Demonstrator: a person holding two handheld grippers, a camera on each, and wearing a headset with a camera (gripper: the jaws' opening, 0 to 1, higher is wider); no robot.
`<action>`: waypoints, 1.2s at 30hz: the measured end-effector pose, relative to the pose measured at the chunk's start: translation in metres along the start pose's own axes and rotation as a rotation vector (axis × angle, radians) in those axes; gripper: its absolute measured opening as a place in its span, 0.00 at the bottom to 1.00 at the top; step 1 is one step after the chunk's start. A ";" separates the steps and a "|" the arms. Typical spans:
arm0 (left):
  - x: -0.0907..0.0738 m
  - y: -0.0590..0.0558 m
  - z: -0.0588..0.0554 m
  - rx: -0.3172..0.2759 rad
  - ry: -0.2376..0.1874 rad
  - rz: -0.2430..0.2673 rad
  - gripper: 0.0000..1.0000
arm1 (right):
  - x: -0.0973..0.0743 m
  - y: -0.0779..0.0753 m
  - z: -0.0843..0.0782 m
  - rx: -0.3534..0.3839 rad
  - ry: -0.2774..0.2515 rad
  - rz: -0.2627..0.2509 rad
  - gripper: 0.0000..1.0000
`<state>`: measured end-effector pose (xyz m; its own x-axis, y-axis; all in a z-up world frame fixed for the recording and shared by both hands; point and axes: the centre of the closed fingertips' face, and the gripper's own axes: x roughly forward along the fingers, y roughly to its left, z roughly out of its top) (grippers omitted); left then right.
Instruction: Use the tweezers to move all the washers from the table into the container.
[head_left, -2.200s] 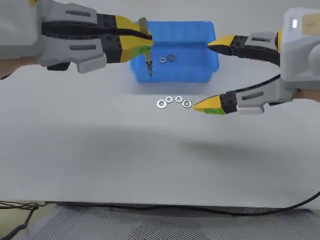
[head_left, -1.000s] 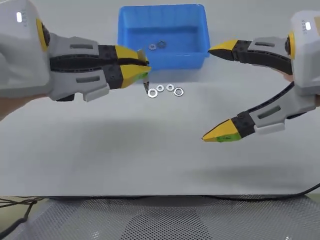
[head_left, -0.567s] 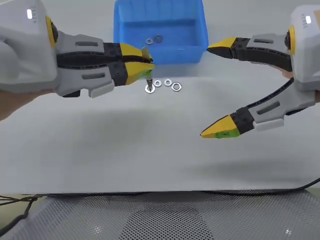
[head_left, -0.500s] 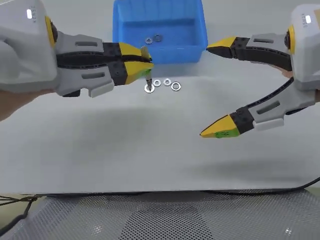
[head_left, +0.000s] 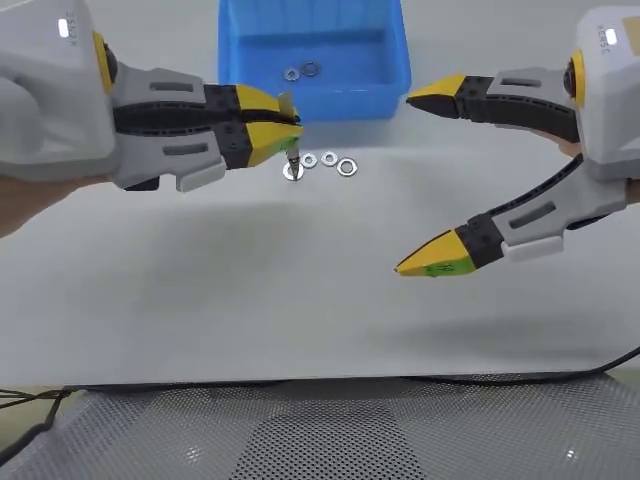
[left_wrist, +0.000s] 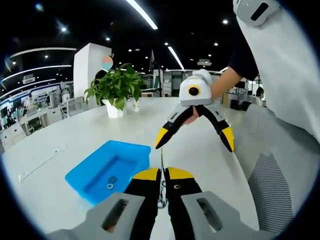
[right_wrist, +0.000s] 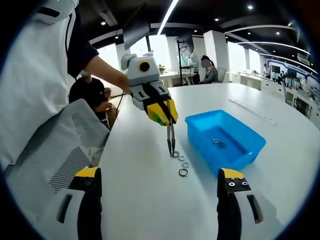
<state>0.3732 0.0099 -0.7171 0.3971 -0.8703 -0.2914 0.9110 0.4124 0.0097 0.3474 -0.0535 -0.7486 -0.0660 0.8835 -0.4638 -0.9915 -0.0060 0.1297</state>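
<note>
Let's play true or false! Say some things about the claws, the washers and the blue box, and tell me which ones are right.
1. Two washers lie in the blue box. True.
2. The right claw holds the tweezers. False: the left claw is shut on them, and the right claw is open and holds nothing.
3. The tweezers point down at a washer on the table. True.
4. All the washers are in the box. False: a short row of washers lies on the table in front of the box.
</note>
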 end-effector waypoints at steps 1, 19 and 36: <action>0.000 0.000 0.000 0.005 0.001 0.000 0.07 | 0.000 0.000 0.000 0.001 0.000 0.001 0.97; 0.006 -0.014 0.010 0.009 0.046 -0.023 0.07 | 0.033 0.003 0.024 -0.045 -0.027 0.097 0.85; -0.001 -0.010 0.004 -0.001 0.065 -0.042 0.07 | 0.088 -0.005 0.017 -0.132 0.078 0.143 0.44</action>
<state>0.3639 0.0055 -0.7132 0.3504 -0.8675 -0.3531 0.9265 0.3763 -0.0052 0.3485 0.0320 -0.7746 -0.2102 0.8304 -0.5161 -0.9772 -0.1946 0.0849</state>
